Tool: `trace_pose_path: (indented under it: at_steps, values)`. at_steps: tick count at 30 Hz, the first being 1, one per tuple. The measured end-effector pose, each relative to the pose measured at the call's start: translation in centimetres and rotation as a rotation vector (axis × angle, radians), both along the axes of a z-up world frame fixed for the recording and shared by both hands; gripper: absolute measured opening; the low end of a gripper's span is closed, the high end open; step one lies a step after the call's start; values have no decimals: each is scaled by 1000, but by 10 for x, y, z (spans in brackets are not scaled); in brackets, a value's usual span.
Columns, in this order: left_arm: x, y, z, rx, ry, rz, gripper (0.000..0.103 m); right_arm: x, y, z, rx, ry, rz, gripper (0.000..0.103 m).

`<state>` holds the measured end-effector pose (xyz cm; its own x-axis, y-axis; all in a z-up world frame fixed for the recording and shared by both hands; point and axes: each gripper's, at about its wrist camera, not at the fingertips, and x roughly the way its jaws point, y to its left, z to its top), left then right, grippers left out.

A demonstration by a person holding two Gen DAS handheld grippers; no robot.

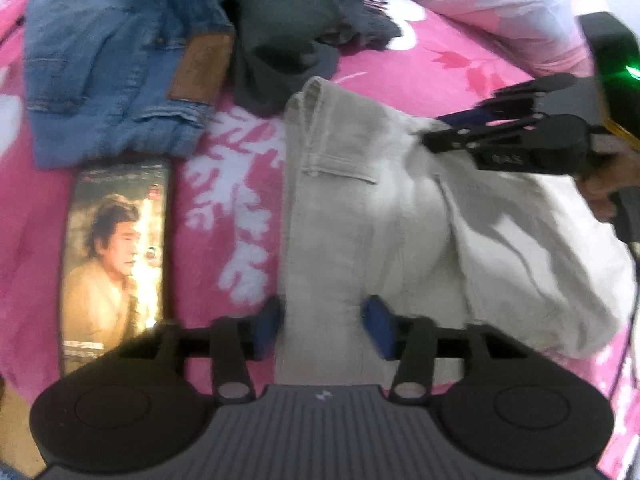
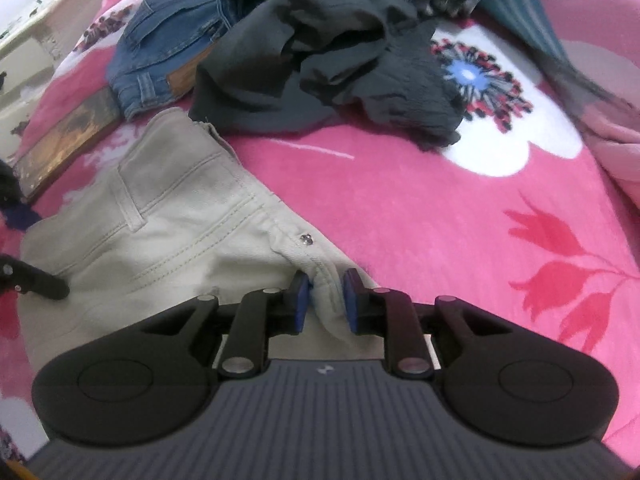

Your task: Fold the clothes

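A pink floral blanket (image 2: 440, 216) fills both views. Beige trousers (image 1: 360, 208) lie at centre of the left wrist view, blue jeans (image 1: 112, 64) upper left, a dark garment (image 1: 296, 40) top centre. Left gripper (image 1: 326, 326): jaws wide, straddling beige cloth. Right gripper (image 2: 326, 300): jaws narrow, a trouser fold between, unpinched. A phone (image 1: 116, 256) lies at left.

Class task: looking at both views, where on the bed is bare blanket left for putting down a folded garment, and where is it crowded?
Free: pink blanket right of the beige trousers, below the dark garment. Crowded: jeans, dark garment and phone at the left and top.
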<state>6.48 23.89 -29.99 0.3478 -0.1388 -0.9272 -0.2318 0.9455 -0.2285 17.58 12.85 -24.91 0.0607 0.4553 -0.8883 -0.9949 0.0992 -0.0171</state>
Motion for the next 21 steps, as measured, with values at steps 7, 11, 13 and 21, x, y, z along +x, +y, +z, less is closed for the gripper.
trace_pose_path:
  at_steps: [7, 11, 13, 21]
  values:
    - [-4, -2, 12, 45, -74, 102, 60, -8, -26, 23, 128, -84, -44, 43]
    - [-10, -10, 34, 93, -152, 152, 60, -10, -55, 49, 179, -102, -58, 49]
    - [-14, -14, 46, 124, -198, 175, 60, -8, -75, 59, 172, -102, -76, 49]
    - [31, -36, 51, 76, -257, 32, 49, -5, -152, 66, 62, -133, -127, 47]
